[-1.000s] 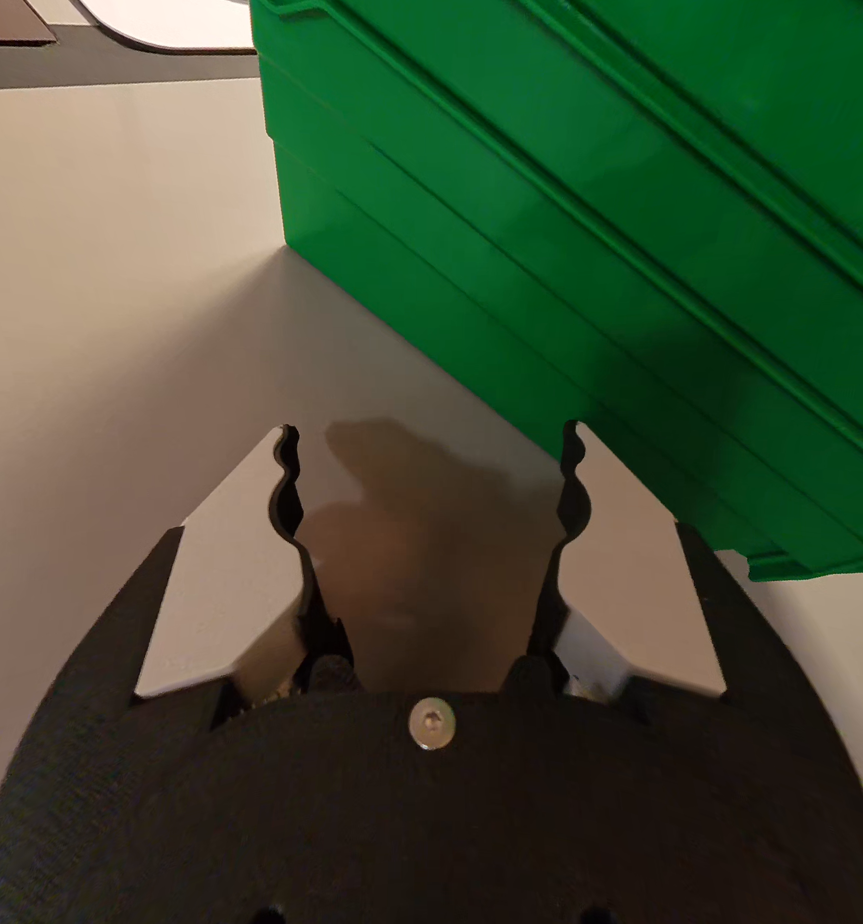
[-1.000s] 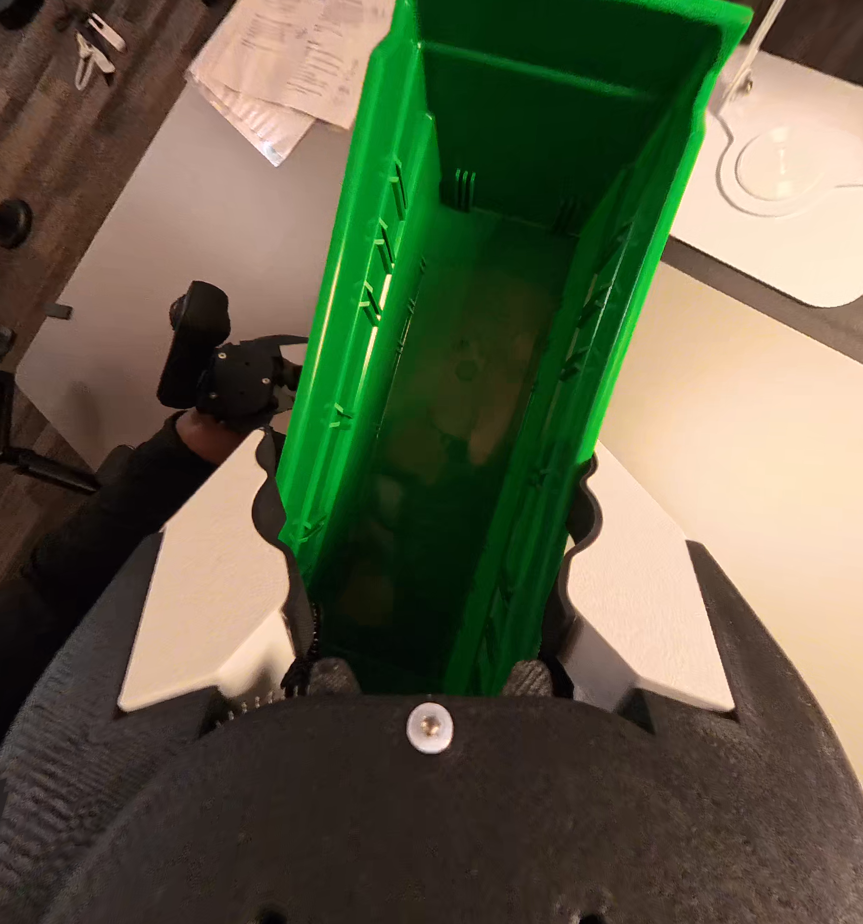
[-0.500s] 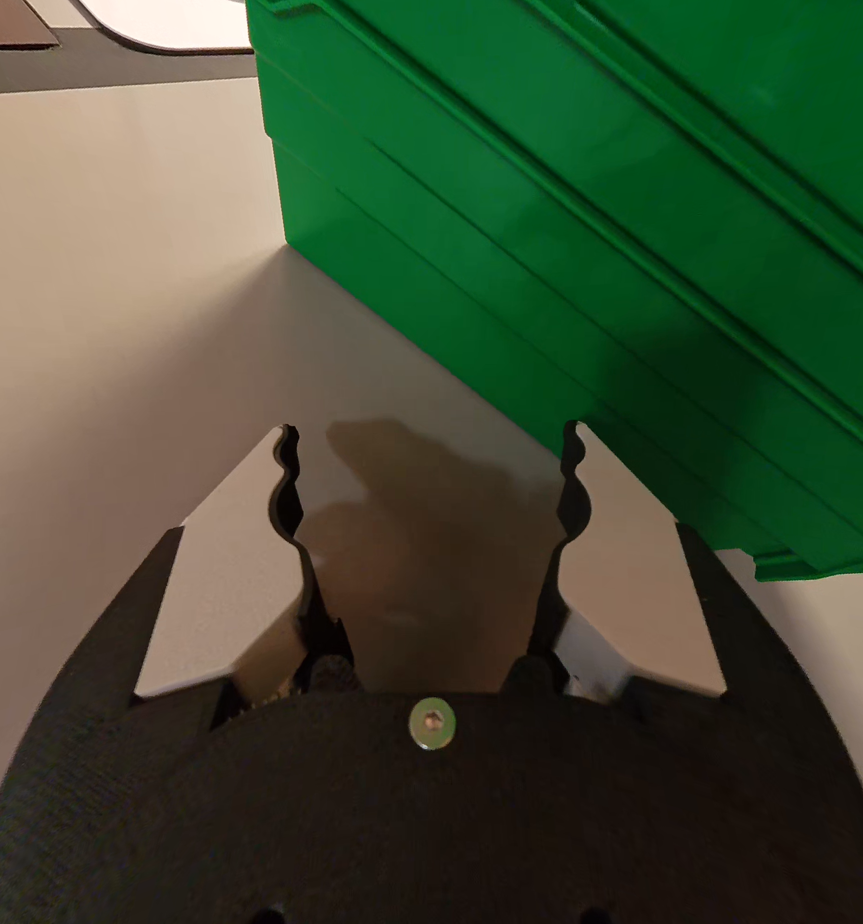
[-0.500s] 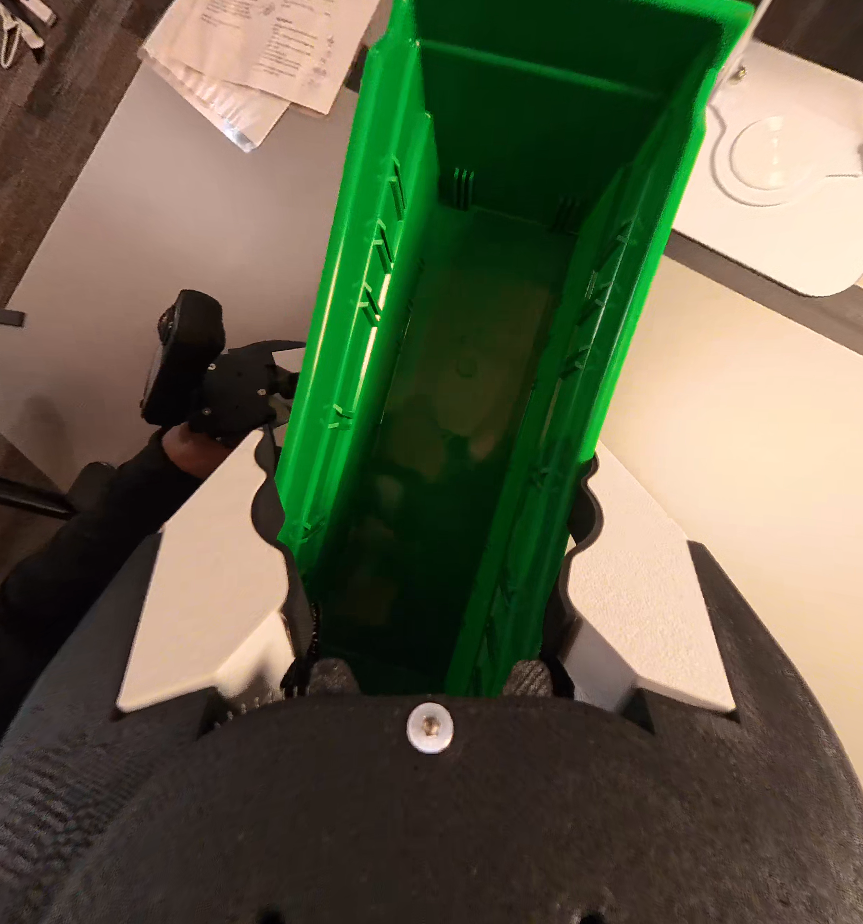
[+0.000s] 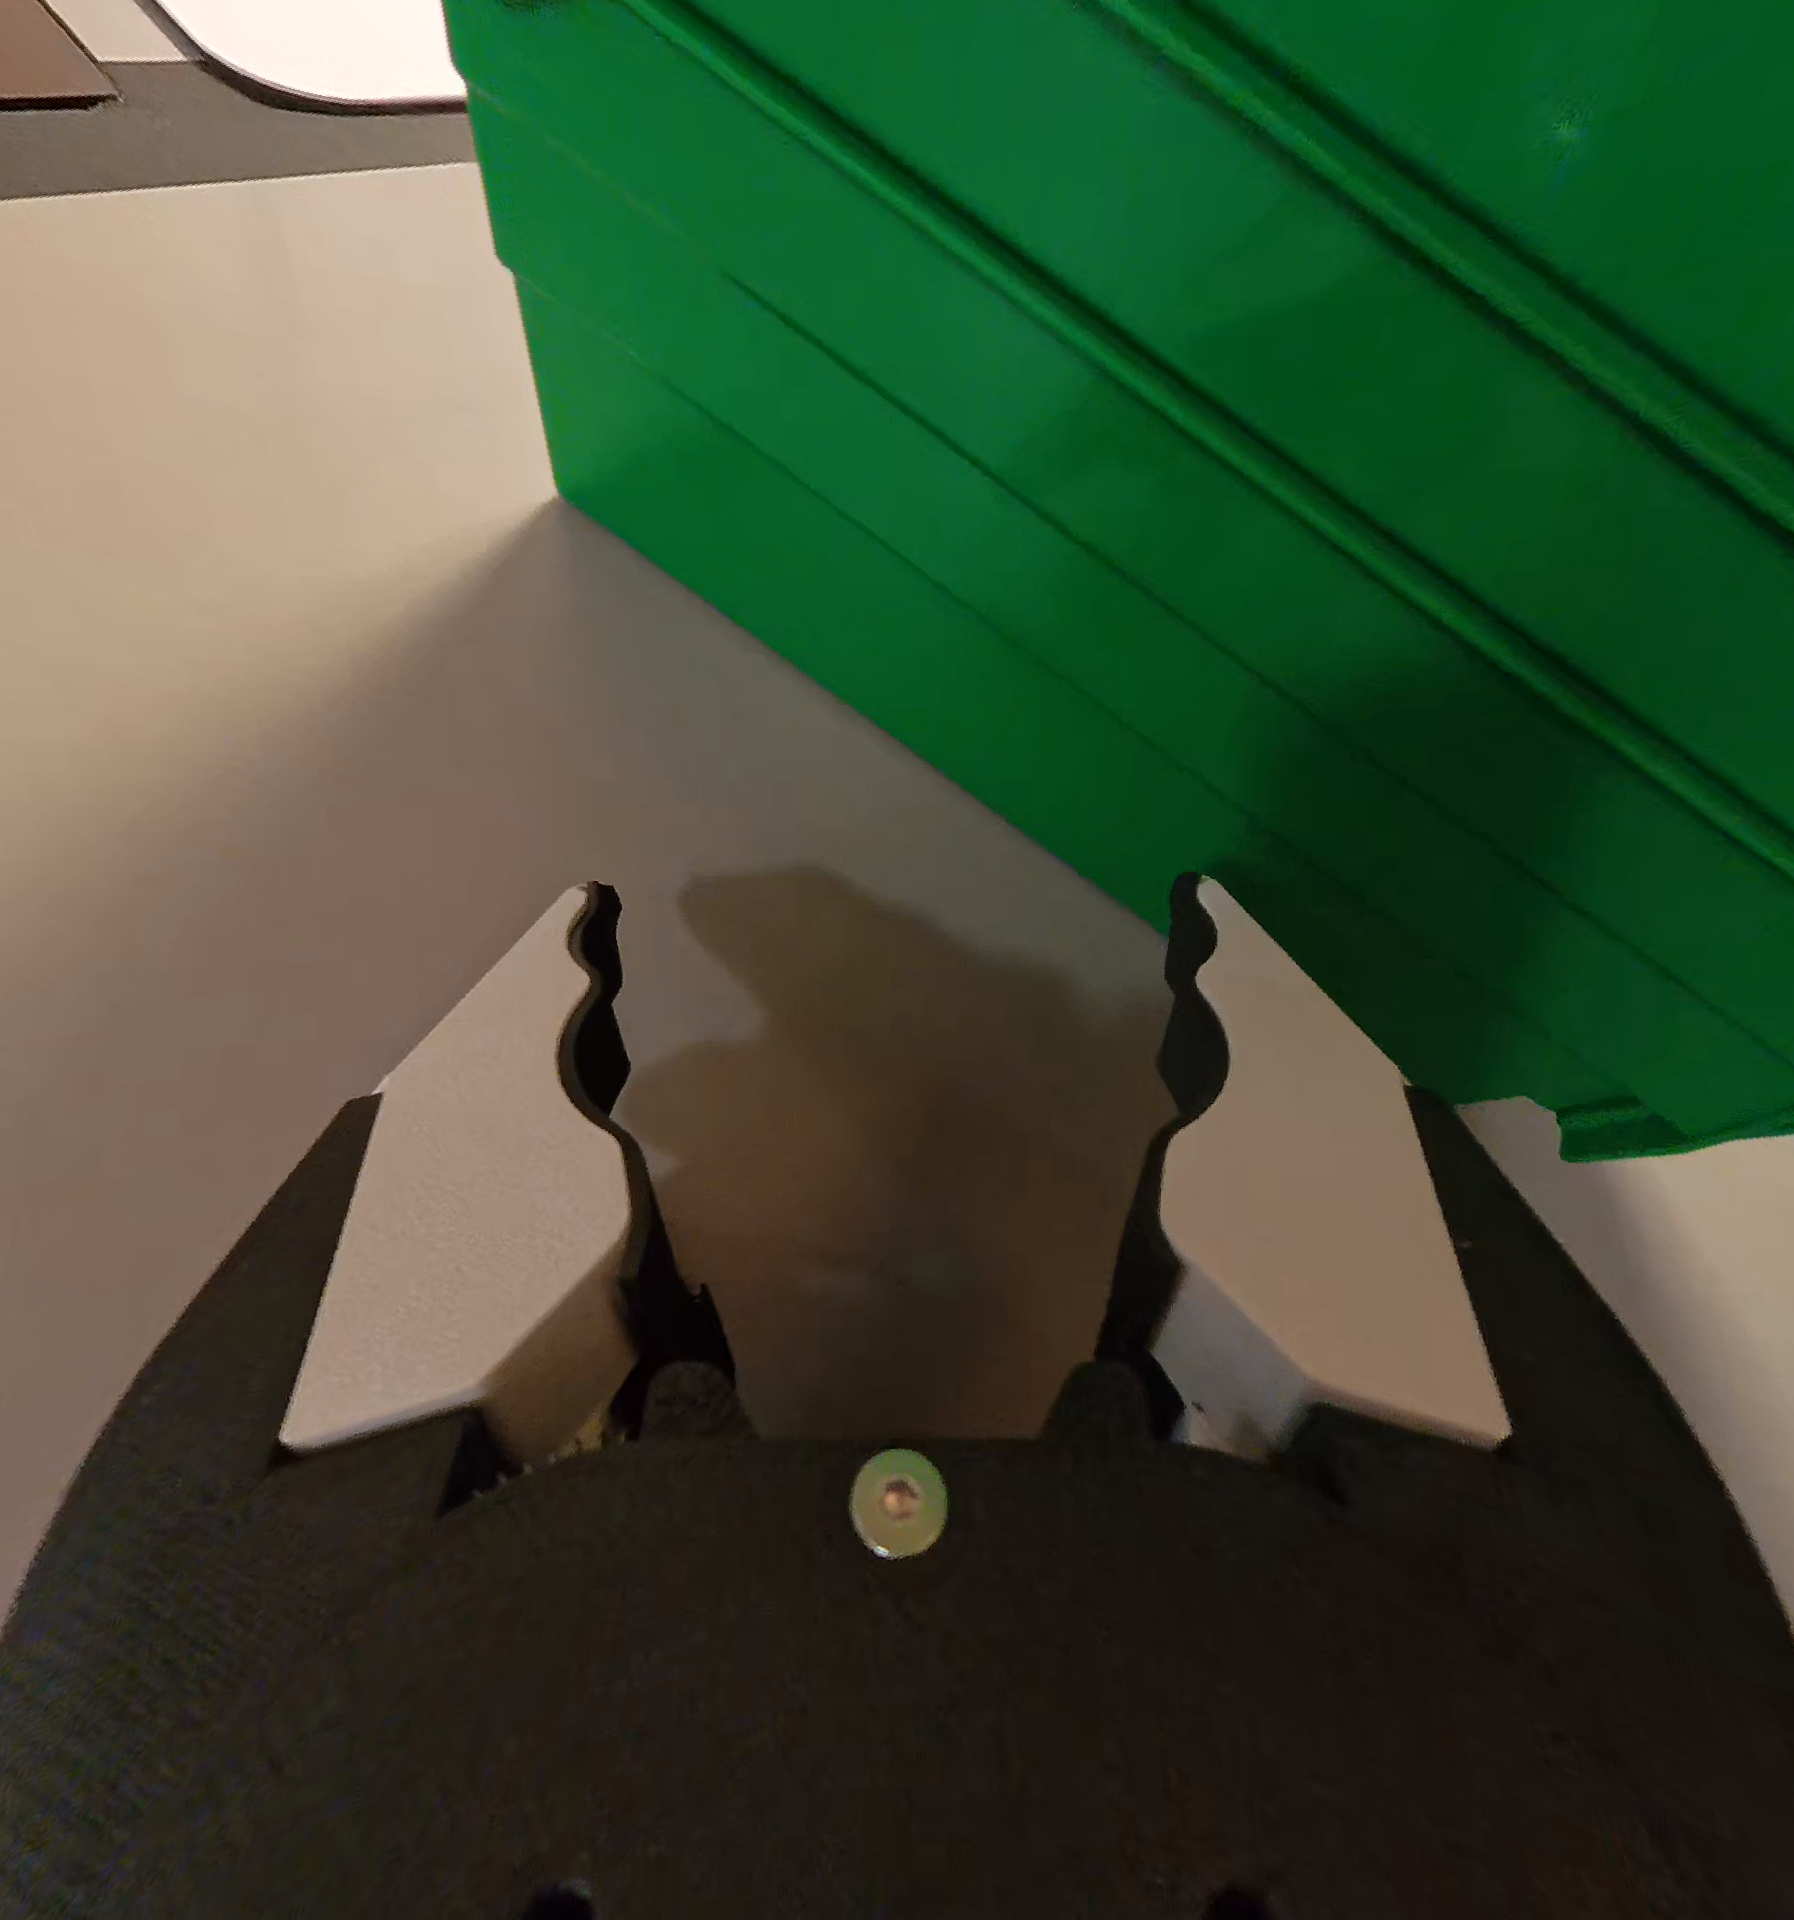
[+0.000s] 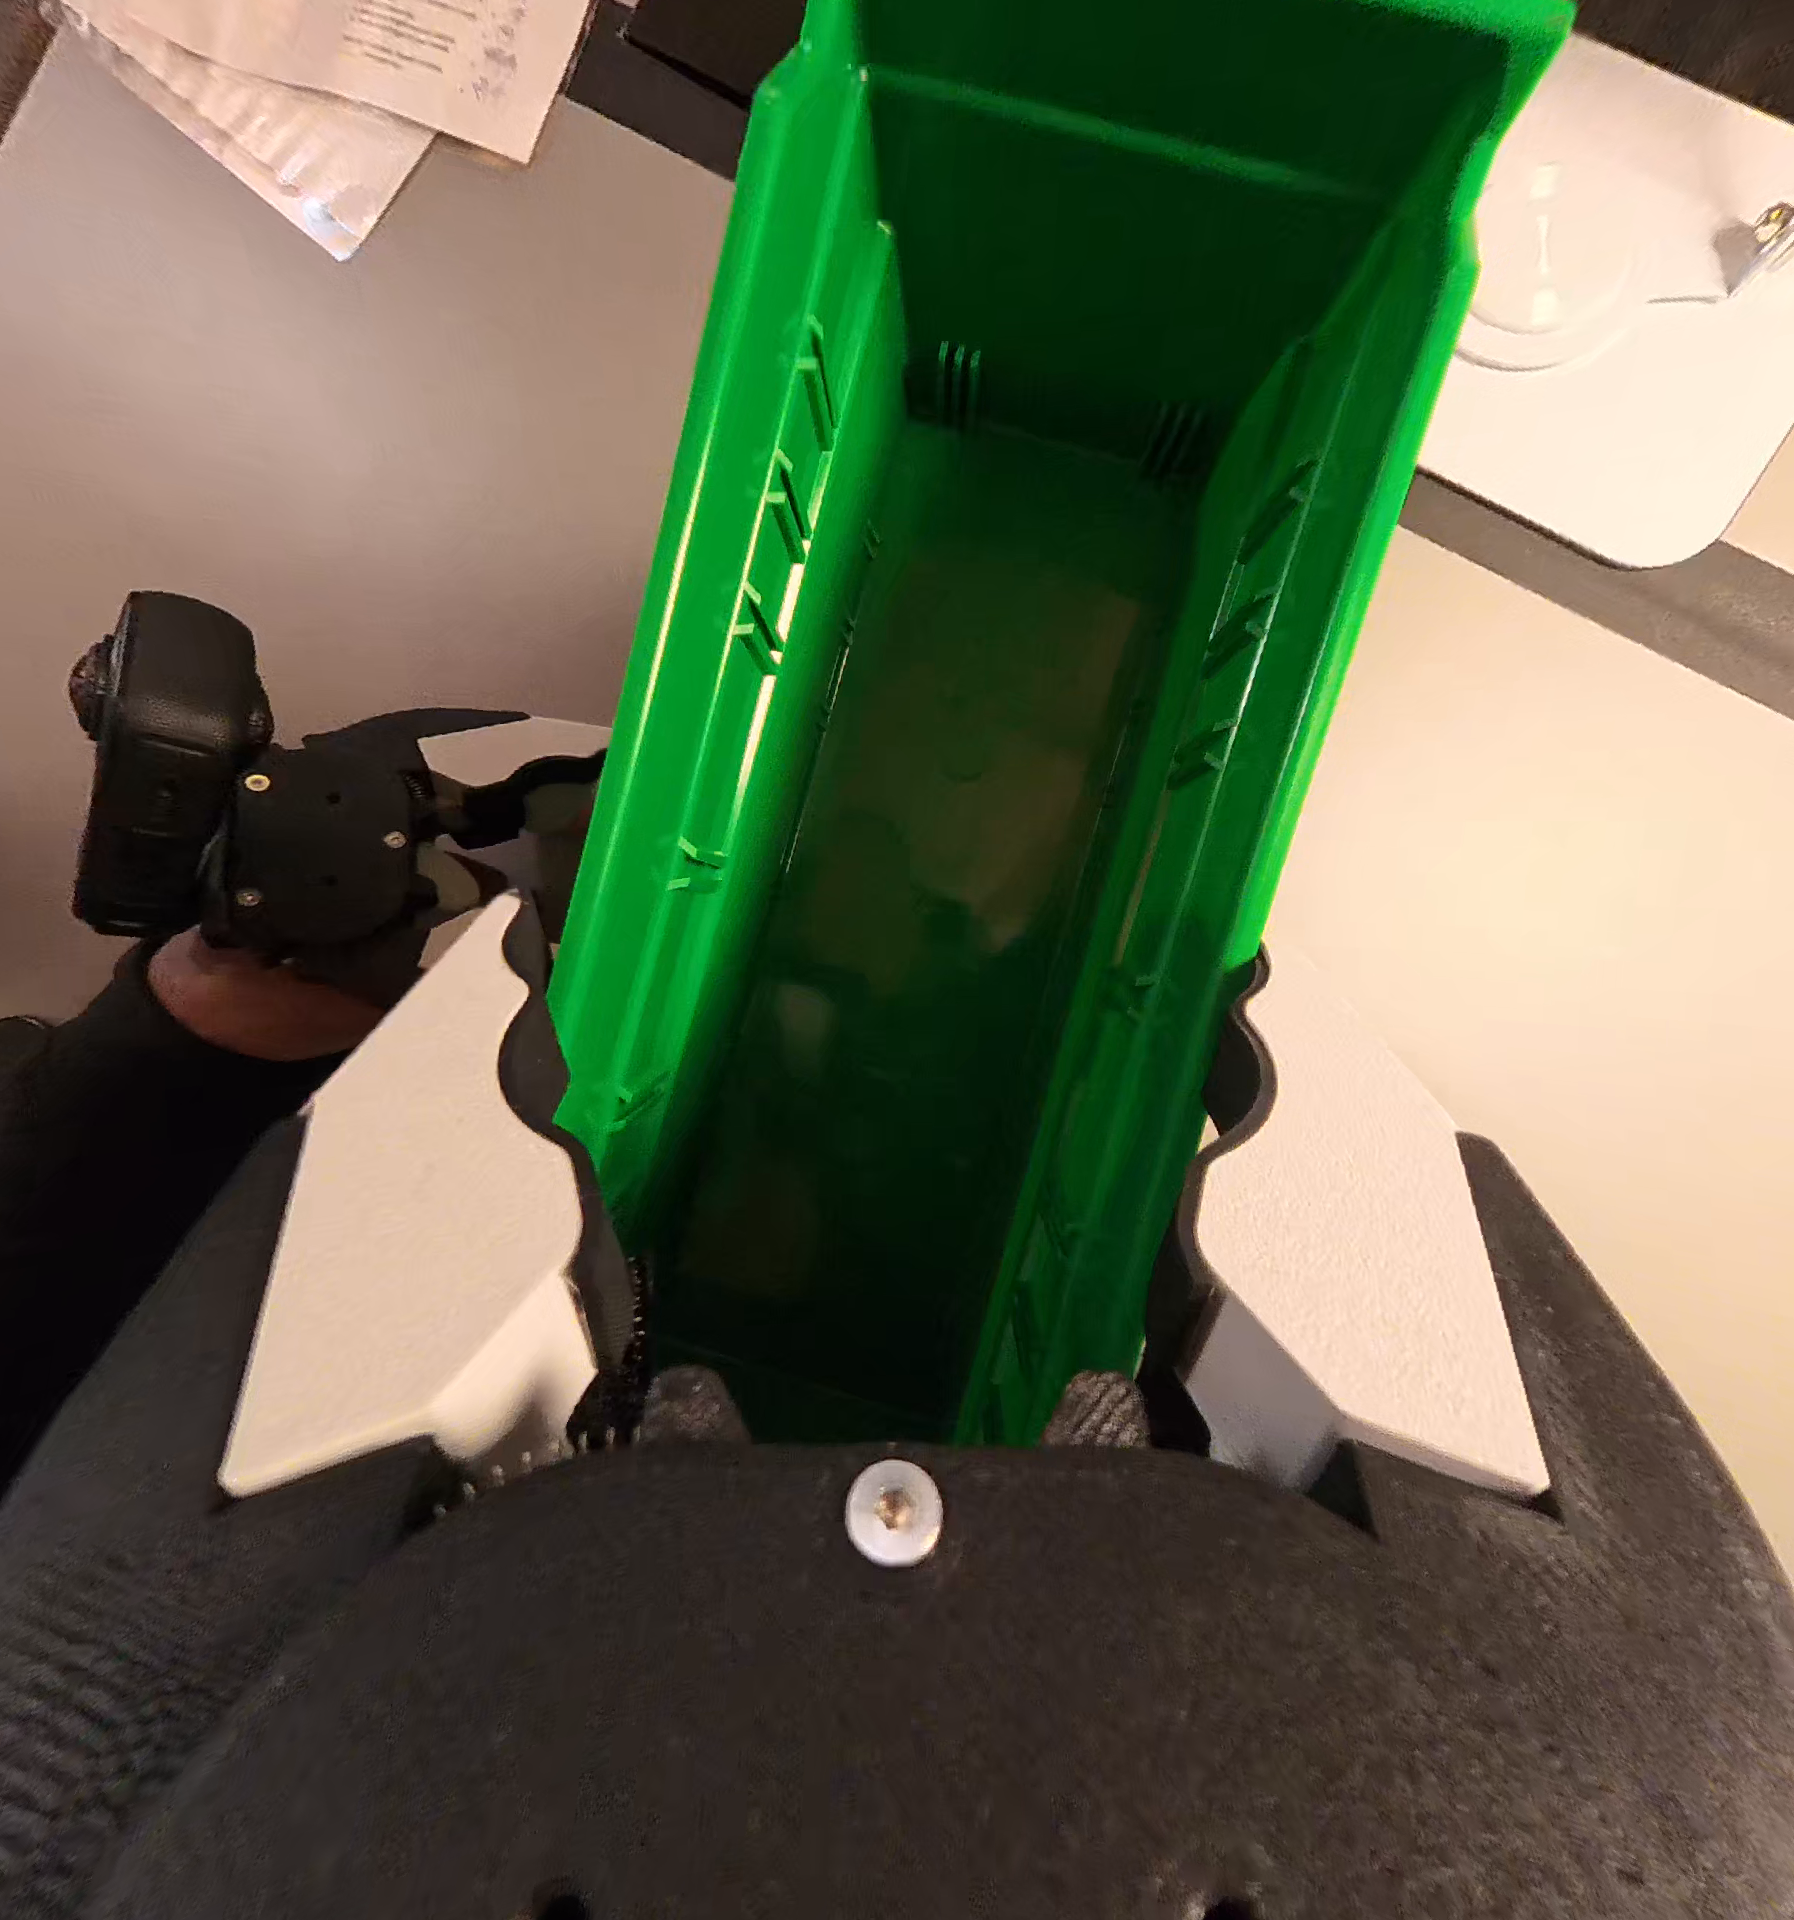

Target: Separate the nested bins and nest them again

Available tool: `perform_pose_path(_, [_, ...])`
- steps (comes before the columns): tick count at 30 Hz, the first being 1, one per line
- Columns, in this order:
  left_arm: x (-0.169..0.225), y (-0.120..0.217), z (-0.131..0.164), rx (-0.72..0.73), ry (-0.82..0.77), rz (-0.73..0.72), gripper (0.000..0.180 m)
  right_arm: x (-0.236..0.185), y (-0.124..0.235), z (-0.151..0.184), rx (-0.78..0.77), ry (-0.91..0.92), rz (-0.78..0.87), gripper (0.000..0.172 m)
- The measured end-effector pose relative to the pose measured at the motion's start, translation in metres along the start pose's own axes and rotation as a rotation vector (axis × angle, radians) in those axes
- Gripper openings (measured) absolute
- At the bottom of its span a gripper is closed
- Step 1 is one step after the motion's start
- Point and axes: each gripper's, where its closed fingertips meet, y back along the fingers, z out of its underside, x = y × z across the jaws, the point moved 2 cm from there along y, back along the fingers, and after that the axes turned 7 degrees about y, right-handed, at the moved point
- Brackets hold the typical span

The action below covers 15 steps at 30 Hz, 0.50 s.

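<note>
The right gripper (image 6: pixel 888 1039) has its two white fingers (image 6: pixel 425 1174) spread wide around a long bright green plastic bin (image 6: pixel 976 727). The bin's two sides sit between the black pads, but I cannot tell if the pads press on it. The left gripper (image 5: pixel 893 956) is spread wide with only the pale table (image 5: pixel 197 623) between its fingers. It waits just beside the stacked green bins (image 5: pixel 1184 416), which sit on the table
</note>
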Motion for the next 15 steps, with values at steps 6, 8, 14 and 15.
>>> perform_pose_path(6, [0.0, -0.001, 0.001, -0.004, -0.009, -0.004, 0.105, 0.001, 0.0, 0.006, 0.029, 0.011, -0.017, 0.129])
perform_pose_path(8, [0.0, -0.001, 0.001, -0.004, -0.01, -0.005, 0.105, 0.001, -0.001, 0.008, 0.028, 0.011, -0.025, 0.13])
perform_pose_path(14, [0.0, -0.001, 0.001, -0.003, -0.011, -0.005, 0.105, 0.002, -0.017, 0.017, -0.067, 0.062, 0.013, 0.131])
perform_pose_path(15, [0.0, -0.001, 0.0, -0.002, -0.009, -0.003, 0.105, 0.002, -0.021, 0.018, -0.08, 0.069, 0.022, 0.132])
